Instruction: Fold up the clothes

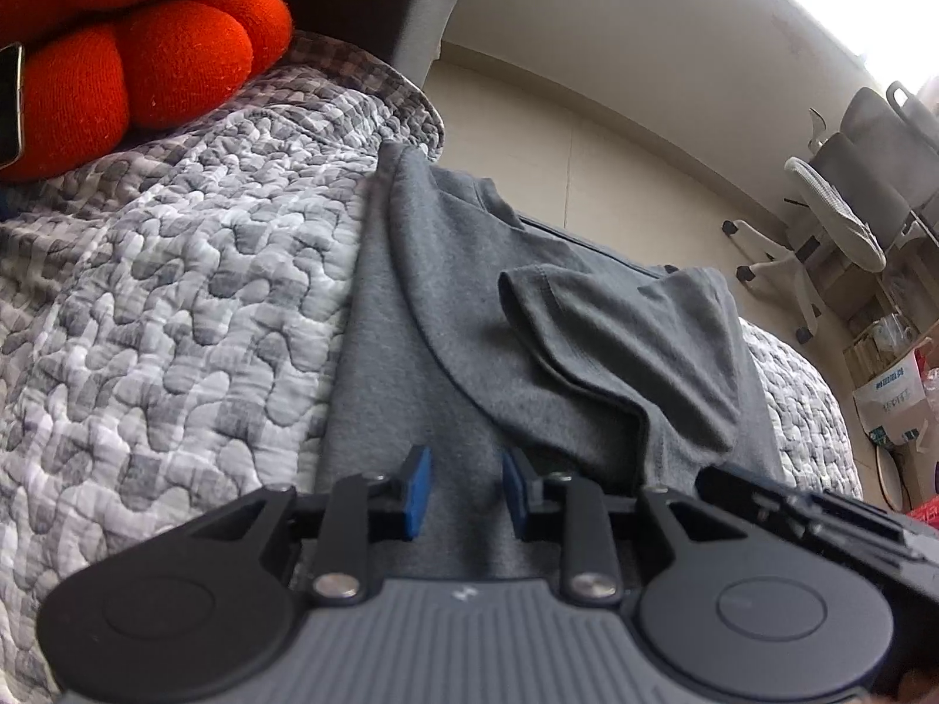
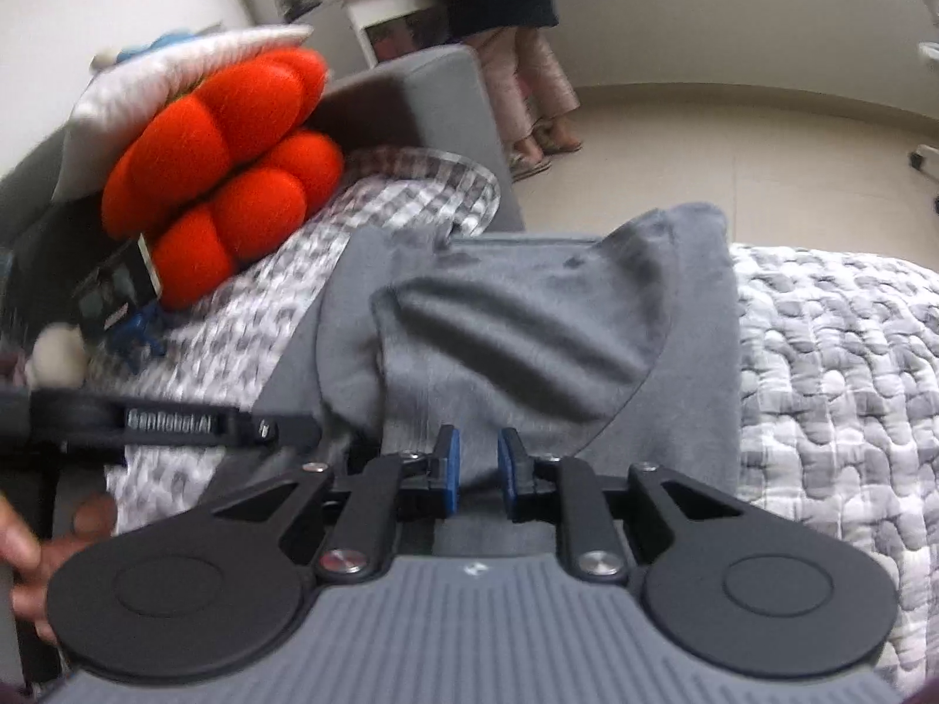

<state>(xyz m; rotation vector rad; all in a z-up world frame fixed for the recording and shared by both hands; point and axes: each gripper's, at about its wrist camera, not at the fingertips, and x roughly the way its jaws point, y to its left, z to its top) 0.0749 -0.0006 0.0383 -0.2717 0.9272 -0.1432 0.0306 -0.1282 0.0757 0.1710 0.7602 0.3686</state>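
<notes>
A grey T-shirt (image 1: 469, 293) lies lengthwise on a quilted grey-and-white bedcover (image 1: 176, 322), one sleeve folded in over its body. My left gripper (image 1: 465, 490) hovers over the shirt's near end, its blue pads apart, with smooth cloth showing beneath the gap. In the right wrist view the same shirt (image 2: 528, 322) spreads ahead of my right gripper (image 2: 478, 469). Its pads stand a narrow gap apart and grey cloth fills that gap. Whether they press on it is unclear. A hand (image 2: 35, 557) holds the other gripper at the left edge.
A red knotted cushion (image 1: 147, 58) and a phone (image 2: 117, 287) rest at the bed's far left by a grey upholstered end panel (image 2: 434, 100). A person (image 2: 528, 88) stands on the floor beyond. An office chair (image 1: 839, 217) and boxes (image 1: 892, 399) stand to the right.
</notes>
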